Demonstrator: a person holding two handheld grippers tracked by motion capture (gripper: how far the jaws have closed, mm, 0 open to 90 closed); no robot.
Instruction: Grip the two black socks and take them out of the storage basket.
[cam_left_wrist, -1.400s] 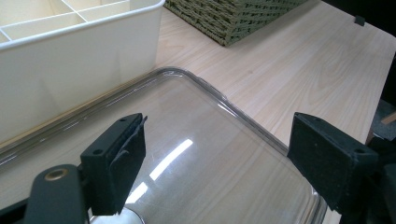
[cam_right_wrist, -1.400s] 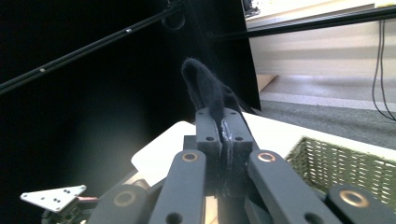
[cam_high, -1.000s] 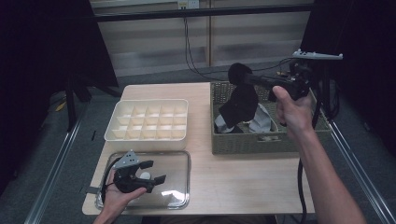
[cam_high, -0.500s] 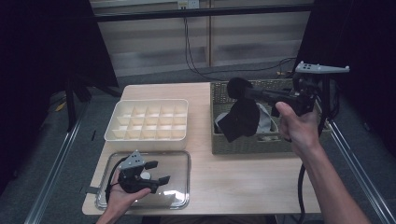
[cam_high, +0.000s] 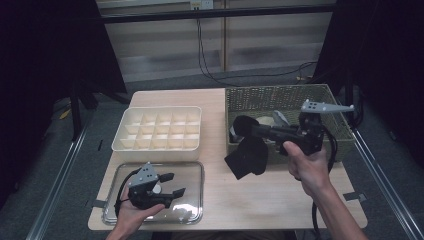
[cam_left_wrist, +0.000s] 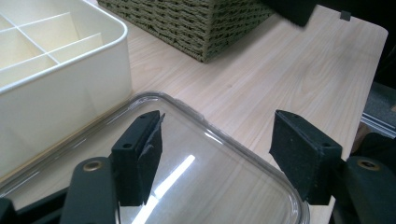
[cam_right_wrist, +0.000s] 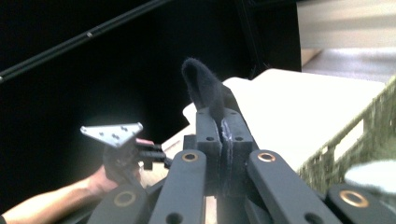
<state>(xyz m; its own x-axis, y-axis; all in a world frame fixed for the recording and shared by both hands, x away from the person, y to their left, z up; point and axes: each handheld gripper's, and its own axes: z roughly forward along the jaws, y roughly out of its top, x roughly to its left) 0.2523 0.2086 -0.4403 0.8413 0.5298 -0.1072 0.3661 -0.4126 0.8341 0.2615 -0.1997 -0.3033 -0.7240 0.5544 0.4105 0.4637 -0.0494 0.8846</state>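
High view: right tongs (cam_high: 245, 127) held level, clamping a black cloth (cam_high: 247, 157); left tongs (cam_high: 172, 184), closing, gape over the clear tray (cam_high: 192, 212).

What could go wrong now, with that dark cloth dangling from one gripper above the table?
The right gripper pinches the black cloth by just one end, so it might slip out and drop on the table. The loose hanging part could also drag or snag on the wicker basket's rim, which is close by. The left gripper, jaws just closing with nothing between them, rests over the clear lid and might nudge or scratch it.
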